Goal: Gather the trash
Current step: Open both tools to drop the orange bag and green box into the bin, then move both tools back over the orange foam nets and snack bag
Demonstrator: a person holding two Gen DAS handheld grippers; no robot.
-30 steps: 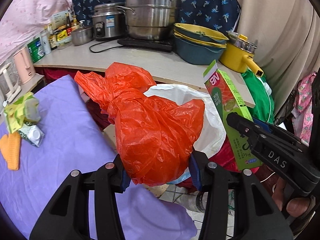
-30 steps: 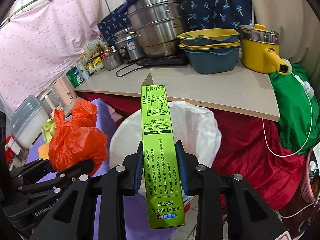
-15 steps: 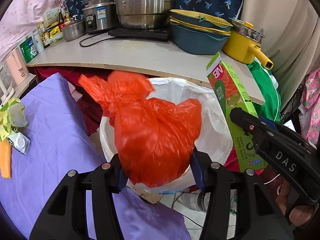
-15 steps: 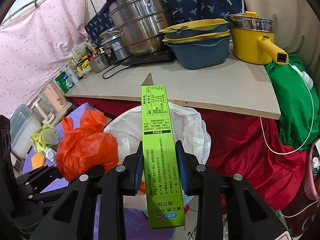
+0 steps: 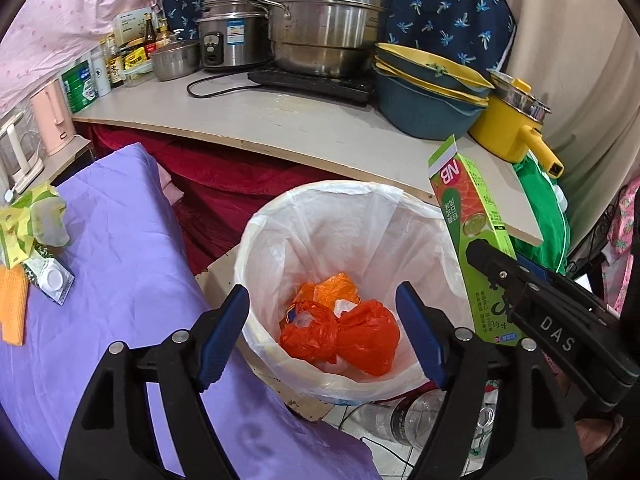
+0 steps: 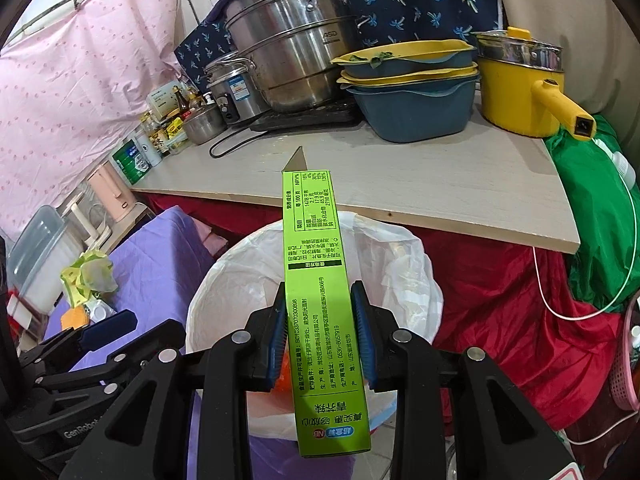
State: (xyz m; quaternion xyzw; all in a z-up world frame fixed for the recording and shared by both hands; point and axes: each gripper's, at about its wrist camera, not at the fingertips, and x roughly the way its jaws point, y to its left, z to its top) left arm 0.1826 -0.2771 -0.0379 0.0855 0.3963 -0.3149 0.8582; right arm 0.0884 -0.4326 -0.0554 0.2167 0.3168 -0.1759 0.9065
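A trash bin lined with a white bag (image 5: 280, 220) stands below the counter; it also shows in the right wrist view (image 6: 224, 280). An orange plastic bag (image 5: 352, 336) lies at its bottom. My left gripper (image 5: 320, 332) is open and empty above the bin's near rim. My right gripper (image 6: 320, 336) is shut on a tall green carton (image 6: 320, 320), held upright over the bin; the carton also shows in the left wrist view (image 5: 472, 232) at the bin's right edge. More trash, a crumpled yellow-green wrapper (image 5: 28, 220) and a small carton (image 5: 50, 276), lies on the purple cloth (image 5: 120, 280).
A wooden counter (image 5: 300, 128) behind the bin carries steel pots (image 5: 328, 20), stacked blue and yellow basins (image 5: 428, 92), a yellow pot (image 5: 516, 128) and bottles. A red cloth hangs beneath it. An orange cloth (image 5: 14, 308) lies at the left. A plastic bottle (image 5: 416, 416) lies on the floor.
My left gripper opened and let go of the orange bag, which dropped into the bin. My right gripper moved over the bin with the green carton still in it.
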